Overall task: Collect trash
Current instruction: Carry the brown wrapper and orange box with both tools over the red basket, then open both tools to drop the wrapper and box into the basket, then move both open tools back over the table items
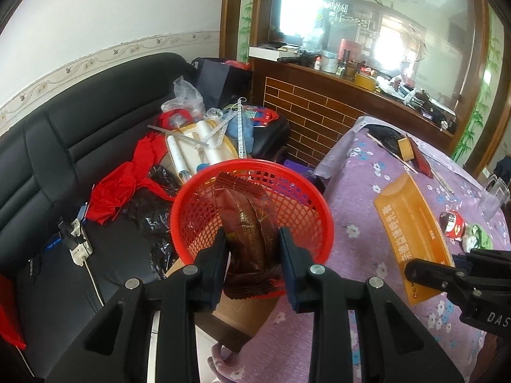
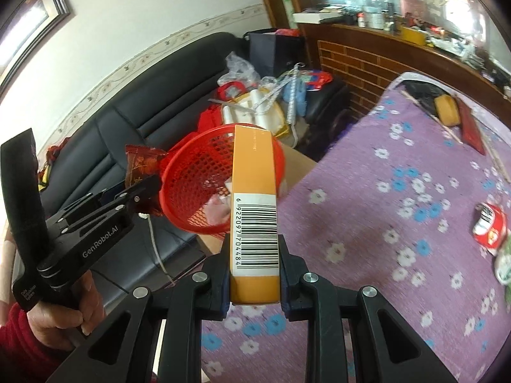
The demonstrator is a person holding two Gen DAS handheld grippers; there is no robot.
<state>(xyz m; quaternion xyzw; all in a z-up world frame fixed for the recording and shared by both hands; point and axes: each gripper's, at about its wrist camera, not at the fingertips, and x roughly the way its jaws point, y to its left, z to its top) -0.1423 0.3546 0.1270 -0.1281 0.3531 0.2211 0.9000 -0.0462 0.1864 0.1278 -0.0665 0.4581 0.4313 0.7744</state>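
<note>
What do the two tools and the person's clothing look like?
Both tools, the left tool and the right tool, are matt black plastic with silver round pivot bolts. The left one carries white "GenRobot.AI" lettering. The hand gripping its handle shows a red sleeve.

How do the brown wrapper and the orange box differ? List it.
1. The brown snack wrapper is a soft, crinkled foil pouch; the orange box is a rigid, straight-edged carton.
2. The wrapper is dark brown with small print; the box is bright orange with a white barcode label.
3. The wrapper is in the left gripper; the box is in the right gripper.

Shared: each is clamped between fingers and held in front of the red basket.
</note>
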